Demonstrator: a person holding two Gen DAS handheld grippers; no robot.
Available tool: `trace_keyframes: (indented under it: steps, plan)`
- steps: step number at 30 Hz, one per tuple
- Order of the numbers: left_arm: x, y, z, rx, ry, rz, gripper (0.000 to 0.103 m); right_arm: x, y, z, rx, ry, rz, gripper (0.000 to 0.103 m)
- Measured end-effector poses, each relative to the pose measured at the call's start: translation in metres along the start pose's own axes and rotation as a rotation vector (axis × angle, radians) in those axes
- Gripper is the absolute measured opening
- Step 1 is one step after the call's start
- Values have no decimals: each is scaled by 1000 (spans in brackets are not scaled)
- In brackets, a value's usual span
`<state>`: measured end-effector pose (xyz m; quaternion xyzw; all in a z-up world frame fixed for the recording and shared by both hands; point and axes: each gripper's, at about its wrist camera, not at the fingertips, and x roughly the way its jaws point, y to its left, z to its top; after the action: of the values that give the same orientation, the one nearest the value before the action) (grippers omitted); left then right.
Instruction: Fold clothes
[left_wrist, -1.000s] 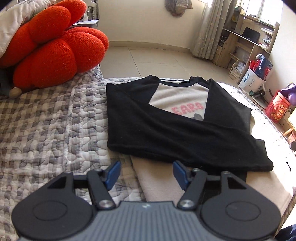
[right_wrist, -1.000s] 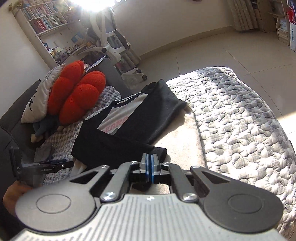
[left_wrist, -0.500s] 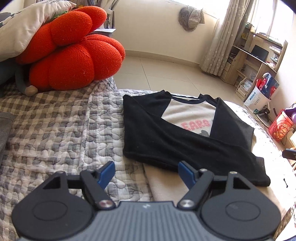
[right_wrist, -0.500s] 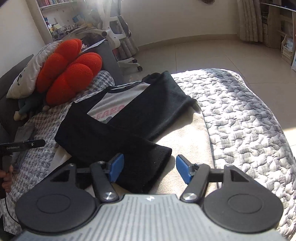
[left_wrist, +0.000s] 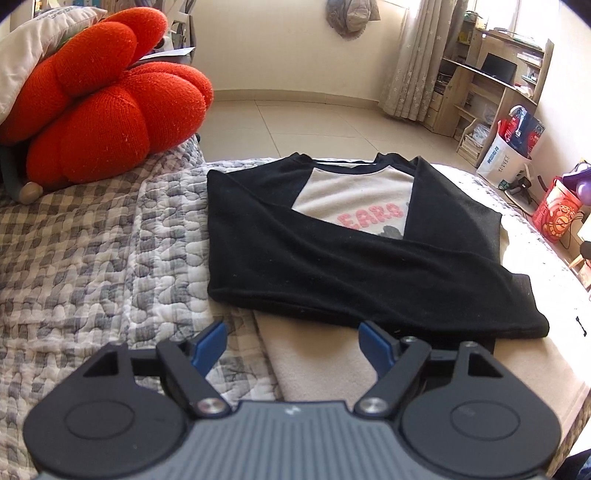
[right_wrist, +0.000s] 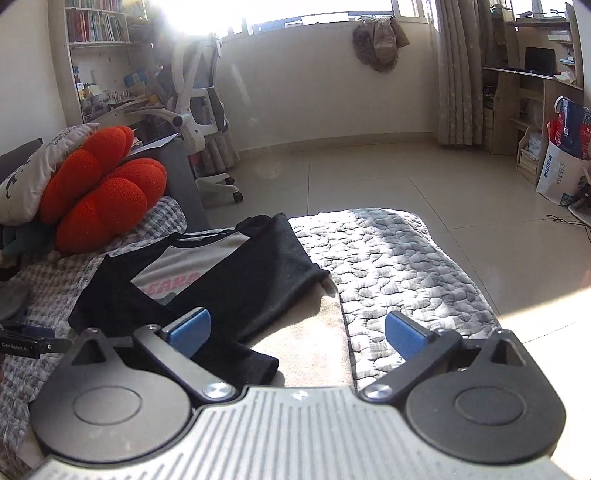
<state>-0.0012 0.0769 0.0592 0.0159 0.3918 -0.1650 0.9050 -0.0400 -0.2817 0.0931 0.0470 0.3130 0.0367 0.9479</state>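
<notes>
Shirt laid out with sleeves crossed on a quilted bed

The black-sleeved shirt (left_wrist: 332, 258) lay flat on the quilt (left_wrist: 110, 240), an orange cushion (left_wrist: 103, 110) far left. The left hand-held gripper (left_wrist: 291, 341) and right hand-held gripper (right_wrist: 295, 332) had just been opening, nothing gripped.

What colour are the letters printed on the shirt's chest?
Pink, on the shirt's pale chest panel between black sleeves; clearest in the left wrist view.

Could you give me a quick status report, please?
Left gripper open, right gripper just opened, both empty. Black-sleeved cream shirt on quilt, sleeves crossed. Nothing in the way.
</notes>
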Motion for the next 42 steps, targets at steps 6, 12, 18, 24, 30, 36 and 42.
trace_keyframes:
  steps: [6, 12, 18, 24, 30, 36, 42]
  plan:
    - [-7, -69, 4, 139, -55, -89, 80, 9, -6, -6, 52, 109, 122, 85]
    - [-7, -78, 5, 73, -84, -65, 84, 39, 16, -29, 45, 287, 243, 66]
    - [1, -89, -5, 104, -19, -99, 86, 45, 42, -33, -51, 279, 257, 13]
    - [3, -61, 0, 65, -9, -97, 89, 1, 16, -4, 53, 74, 306, 7]
    - [22, -33, 2, 44, -22, -98, 90, -27, 11, 11, 81, -49, 353, 7]
    - [43, -33, 10, 43, -39, -127, 90, -45, 18, 42, 60, -213, 359, 7]
    - [64, -11, 23, -47, -35, -132, 90, -52, 7, 60, 98, -306, 335, 7]
